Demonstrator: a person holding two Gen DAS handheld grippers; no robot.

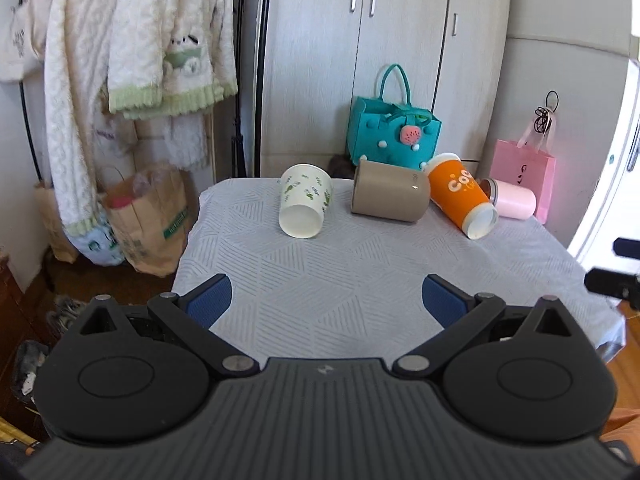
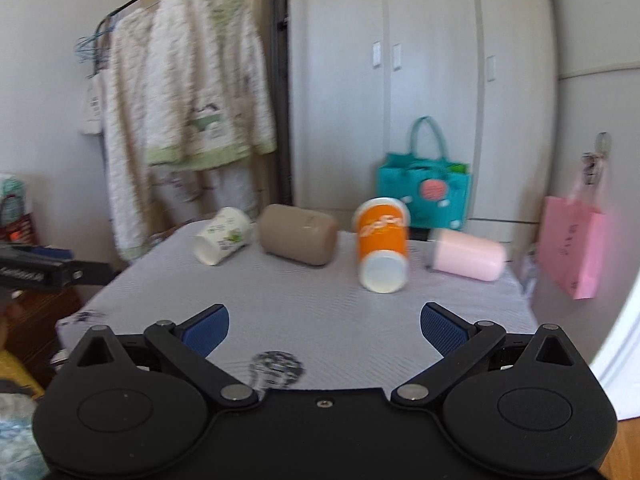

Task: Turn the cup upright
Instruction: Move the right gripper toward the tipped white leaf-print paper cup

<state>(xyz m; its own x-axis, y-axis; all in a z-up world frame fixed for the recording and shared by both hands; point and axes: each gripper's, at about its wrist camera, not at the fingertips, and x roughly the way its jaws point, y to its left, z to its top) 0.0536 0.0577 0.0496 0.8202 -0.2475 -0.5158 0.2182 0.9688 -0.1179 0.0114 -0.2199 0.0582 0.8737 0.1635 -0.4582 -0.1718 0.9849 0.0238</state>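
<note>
Four cups lie on their sides in a row along the far edge of the worktop (image 1: 360, 280): a white paper cup (image 1: 305, 205) at the far left, a tan cup (image 1: 390, 196), an orange cup (image 1: 462, 200), and a pink cup (image 1: 510, 199) at the far right corner; what is inside them cannot be seen. The near half of the worktop lies bare under both grippers. The left gripper (image 1: 327, 300) and right gripper (image 2: 325, 326) are spread wide, holding nothing.

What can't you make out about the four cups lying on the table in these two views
- Orange cup: lettering blurred in right wrist view.
- Pink cup: mouth partly hidden behind the orange cup in left wrist view.
- Beige cup: small mark too tiny to read.
- White cup: print blurred.
</note>
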